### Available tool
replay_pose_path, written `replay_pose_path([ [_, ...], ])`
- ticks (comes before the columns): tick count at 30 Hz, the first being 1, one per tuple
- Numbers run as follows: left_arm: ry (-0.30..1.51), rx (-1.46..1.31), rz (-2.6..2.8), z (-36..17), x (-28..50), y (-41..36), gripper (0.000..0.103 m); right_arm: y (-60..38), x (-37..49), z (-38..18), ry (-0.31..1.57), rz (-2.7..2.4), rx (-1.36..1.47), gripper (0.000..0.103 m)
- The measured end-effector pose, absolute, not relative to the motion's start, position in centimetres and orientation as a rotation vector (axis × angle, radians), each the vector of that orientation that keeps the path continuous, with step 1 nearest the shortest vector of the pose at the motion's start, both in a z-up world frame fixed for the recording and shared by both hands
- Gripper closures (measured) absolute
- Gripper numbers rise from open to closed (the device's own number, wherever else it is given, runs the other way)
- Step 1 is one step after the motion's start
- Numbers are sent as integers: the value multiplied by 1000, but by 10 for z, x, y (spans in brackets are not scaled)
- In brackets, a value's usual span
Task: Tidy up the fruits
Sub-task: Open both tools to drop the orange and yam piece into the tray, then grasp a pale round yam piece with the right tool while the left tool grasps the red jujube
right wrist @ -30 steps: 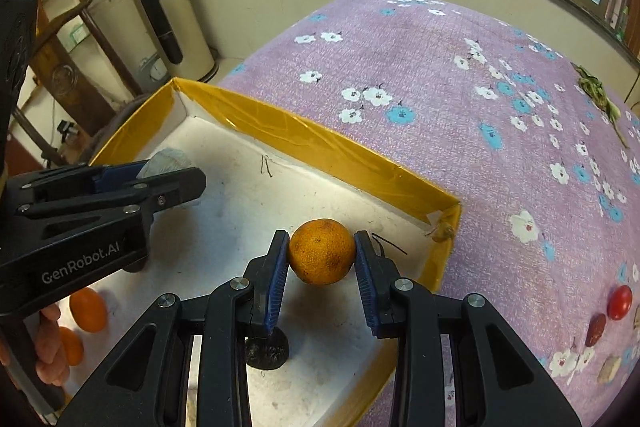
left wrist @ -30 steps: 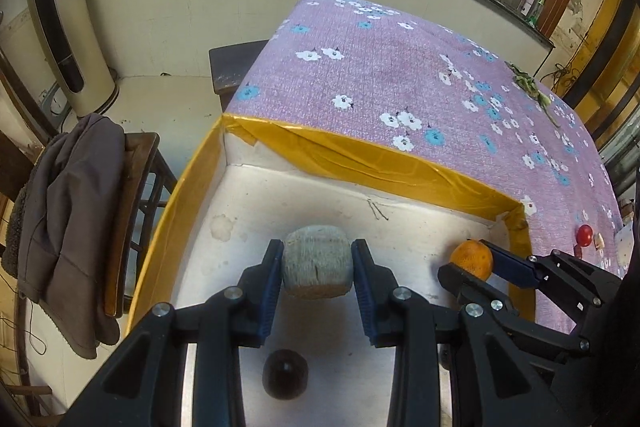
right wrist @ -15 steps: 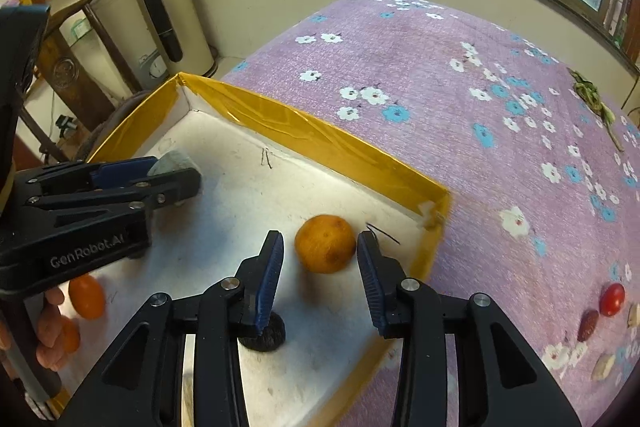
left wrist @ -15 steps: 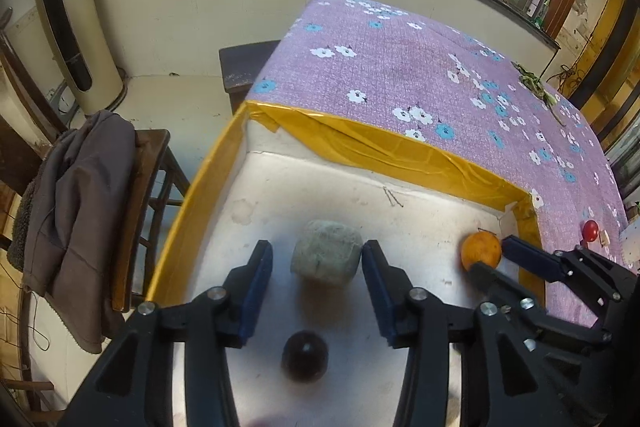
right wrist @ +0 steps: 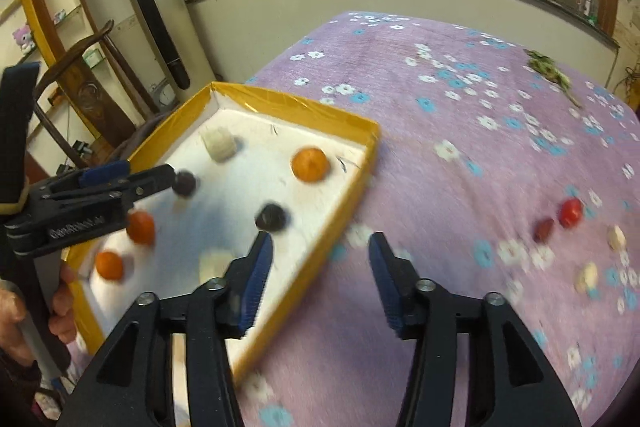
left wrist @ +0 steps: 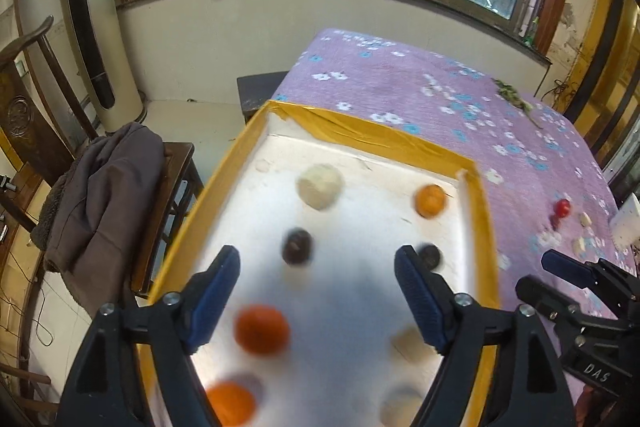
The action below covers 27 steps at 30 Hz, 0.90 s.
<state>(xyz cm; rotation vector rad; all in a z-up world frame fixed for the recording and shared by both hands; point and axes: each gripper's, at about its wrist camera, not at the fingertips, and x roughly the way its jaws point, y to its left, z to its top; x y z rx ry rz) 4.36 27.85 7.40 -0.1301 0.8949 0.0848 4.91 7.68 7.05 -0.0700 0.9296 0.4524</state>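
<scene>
Your left claw (left wrist: 316, 291) has just been opening and its jaws stand wide with nothing between them; the pale round fruit (left wrist: 320, 185) sits loose in the tray (left wrist: 384, 139), well ahead of the tips, and a dark fruit (left wrist: 297, 247) lies just past them. An orange (left wrist: 262, 329) shows blurry below, between the fingers, with another orange one (left wrist: 230, 403) nearer you. Your right claw (right wrist: 320, 279) has also just been opening, jaws apart and empty, hanging over the tray's right rim and the purple flowered cloth (right wrist: 480, 155). The orange fruit (right wrist: 311, 164) rests in the tray's far right corner, ahead and left of that claw, with a second dark fruit (right wrist: 272, 217) just off its left fingertip. A red fruit (right wrist: 570, 212) and some small bits lie on the cloth, off to its right.
</scene>
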Motion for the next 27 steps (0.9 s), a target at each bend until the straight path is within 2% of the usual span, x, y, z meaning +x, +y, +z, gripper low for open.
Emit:
replay_pose_path([
  [1,886,-126,80,76,37,273,13,72,43,70,928,446,-81,48],
  [8,869,-125,25,88,12,228,8,24,0,65,926,400,-101,48],
  [17,863,-71,-38,95,5,162,8,-61,-19,69,914,295,-3,45],
  [27,907,-21,-88,83,9,103,8,-141,2,68,907,197,78,45],
])
